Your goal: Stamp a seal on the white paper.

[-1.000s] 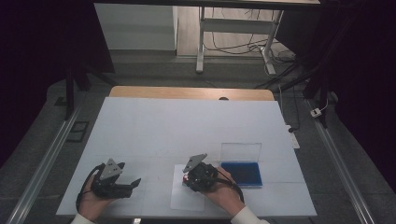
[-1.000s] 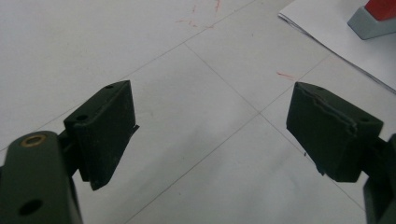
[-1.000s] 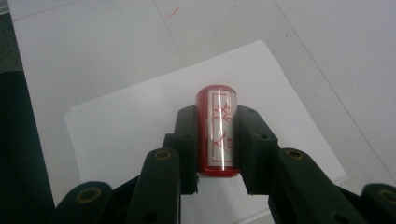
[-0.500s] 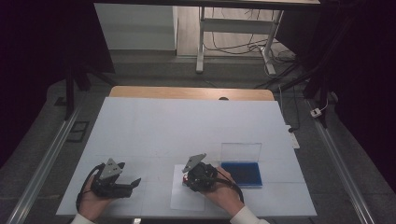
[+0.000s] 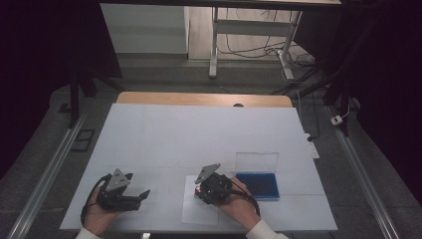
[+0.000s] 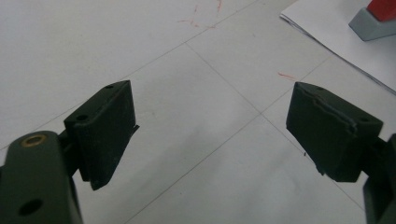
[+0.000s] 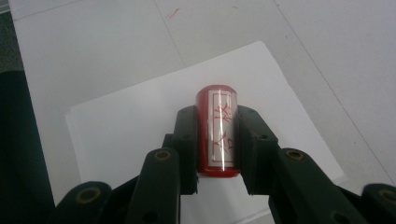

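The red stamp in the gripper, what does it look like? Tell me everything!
The stamp is a small red block with a pale, shiny label bearing red characters. The right gripper is shut on it, one black jaw pressing each side, so its far end pokes out beyond the jaws. It is held over a white paper lying on the table. Whether its bottom touches the paper cannot be told.

Red stamp [image 7: 218,132], white paper [image 7: 140,126], blue tray [image 5: 257,184]
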The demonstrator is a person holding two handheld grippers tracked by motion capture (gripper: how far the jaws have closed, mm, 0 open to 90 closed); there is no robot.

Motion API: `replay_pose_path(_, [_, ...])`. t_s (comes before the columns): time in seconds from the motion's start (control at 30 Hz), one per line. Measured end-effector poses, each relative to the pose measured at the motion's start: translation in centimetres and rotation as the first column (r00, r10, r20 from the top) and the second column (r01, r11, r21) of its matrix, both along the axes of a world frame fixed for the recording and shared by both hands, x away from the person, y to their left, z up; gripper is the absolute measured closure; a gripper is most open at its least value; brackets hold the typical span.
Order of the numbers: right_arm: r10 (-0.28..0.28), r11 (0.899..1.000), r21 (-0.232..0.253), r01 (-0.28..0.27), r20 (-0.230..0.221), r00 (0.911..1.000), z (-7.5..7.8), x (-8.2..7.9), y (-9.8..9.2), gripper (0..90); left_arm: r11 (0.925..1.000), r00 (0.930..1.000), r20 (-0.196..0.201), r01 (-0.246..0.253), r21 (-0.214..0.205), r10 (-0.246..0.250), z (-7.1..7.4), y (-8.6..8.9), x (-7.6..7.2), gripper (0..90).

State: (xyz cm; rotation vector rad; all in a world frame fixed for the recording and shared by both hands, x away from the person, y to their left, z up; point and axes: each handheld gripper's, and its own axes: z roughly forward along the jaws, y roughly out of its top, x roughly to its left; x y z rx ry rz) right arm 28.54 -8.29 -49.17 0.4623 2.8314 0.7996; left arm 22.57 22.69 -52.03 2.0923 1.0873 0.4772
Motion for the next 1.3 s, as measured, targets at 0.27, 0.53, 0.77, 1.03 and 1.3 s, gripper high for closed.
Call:
replay_pose_path(0.27, [0.005, 1.000, 0.009, -0.005, 0.005, 1.0000, 0.3, -0.1, -0.2, 70.3, 1.0000, 1.0000, 0.001, -0.002, 0.000, 0.002, 0.0, 0.0, 0.0, 15.9])
replay_pose_path(0.53, [0.010, 1.000, 0.025, -0.011, 0.013, 0.9999, 0.2, 0.0, -0.3, 70.0, 1.0000, 1.0000, 0.003, -0.002, 0.001, 0.002, 0.0, 0.1, 0.0, 15.9])
replay_pose_path(0.77, [-0.028, 0.994, 0.108, 0.027, 0.005, 0.9996, 1.5, 0.1, -1.3, 70.0, 1.0000, 1.0000, 0.003, -0.004, -0.002, 0.004, 0.0, 0.1, 0.0, 15.9])
replay_pose_path(1.03, [-0.046, 0.987, 0.154, 0.047, -0.008, 0.9989, 1.5, 0.4, -2.2, 70.0, 1.0000, 1.0000, 0.003, -0.003, 0.001, 0.003, 0.0, 0.1, 0.0, 15.9])
replay_pose_path(1.3, [-0.066, 0.976, 0.208, 0.061, 0.019, 0.9976, 2.2, 0.5, -3.2, 70.0, 1.0000, 1.0000, 0.007, -0.005, -0.002, 0.005, 0.0, 0.1, -0.1, 15.9])
